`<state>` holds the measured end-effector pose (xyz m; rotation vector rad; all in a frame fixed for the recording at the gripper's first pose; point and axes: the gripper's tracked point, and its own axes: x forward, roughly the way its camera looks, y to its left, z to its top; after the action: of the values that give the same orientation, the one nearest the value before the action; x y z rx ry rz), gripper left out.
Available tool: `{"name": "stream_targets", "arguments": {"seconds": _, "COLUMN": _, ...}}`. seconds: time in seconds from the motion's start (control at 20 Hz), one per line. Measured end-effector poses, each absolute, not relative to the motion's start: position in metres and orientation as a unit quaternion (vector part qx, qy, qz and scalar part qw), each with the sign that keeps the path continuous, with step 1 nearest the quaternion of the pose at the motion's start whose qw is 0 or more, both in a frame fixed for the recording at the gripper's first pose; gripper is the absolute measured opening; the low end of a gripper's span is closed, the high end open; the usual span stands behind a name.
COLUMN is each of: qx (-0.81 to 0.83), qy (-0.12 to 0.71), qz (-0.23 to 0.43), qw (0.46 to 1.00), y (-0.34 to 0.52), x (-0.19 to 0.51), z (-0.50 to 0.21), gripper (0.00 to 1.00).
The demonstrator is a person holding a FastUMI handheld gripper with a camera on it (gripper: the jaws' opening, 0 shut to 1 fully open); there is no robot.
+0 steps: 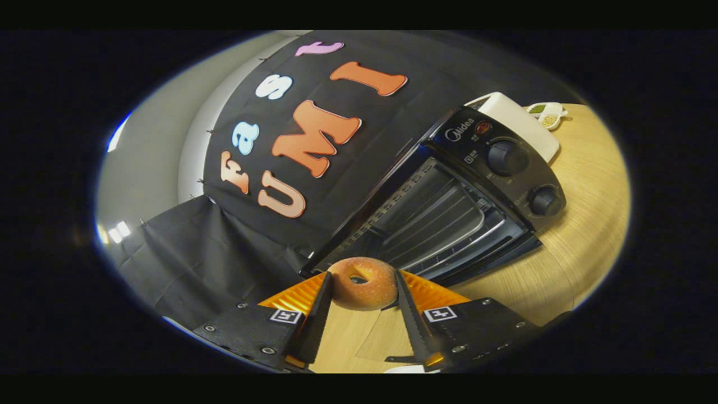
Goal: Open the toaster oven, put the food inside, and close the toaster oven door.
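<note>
Gripper view: the gripper (362, 292) pinches a sugared donut (363, 283), both fingers pressing its sides. The donut sits raised above the wooden table (589, 224), just before the oven (449, 202). The oven door is down, with wire rack (443, 219) exposed inside. Two knobs (506, 157) occupy the control panel. Beyond the oven, a white board (521, 123) and a small dish (547, 115) rest on the table.

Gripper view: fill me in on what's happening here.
A hand-held gripper has its two fingers pressed on either side of a doughnut, carrying it above the wooden table. Just beyond stands the toaster oven with its door already open and the wire rack showing. The doughnut is not inside yet.
</note>
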<state>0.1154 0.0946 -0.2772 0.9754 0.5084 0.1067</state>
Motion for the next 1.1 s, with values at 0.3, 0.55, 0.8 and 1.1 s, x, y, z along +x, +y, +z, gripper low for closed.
{"name": "stream_targets", "arguments": {"seconds": 0.3, "qx": 0.418, "qy": 0.23, "qz": 0.019, "qw": 0.879, "y": 0.077, "x": 0.156, "z": -0.296, "gripper": 0.64}}
{"name": "stream_targets", "arguments": {"seconds": 0.55, "qx": 0.393, "qy": 0.225, "qz": -0.001, "qw": 0.892, "y": 0.073, "x": 0.179, "z": -0.308, "gripper": 0.64}}
{"name": "stream_targets", "arguments": {"seconds": 0.8, "qx": 0.324, "qy": 0.216, "qz": -0.026, "qw": 0.921, "y": 0.063, "x": 0.194, "z": -0.316, "gripper": 0.67}}
{"name": "stream_targets", "arguments": {"seconds": 1.1, "qx": 0.289, "qy": 0.225, "qz": -0.044, "qw": 0.93, "y": 0.056, "x": 0.199, "z": -0.328, "gripper": 0.78}}
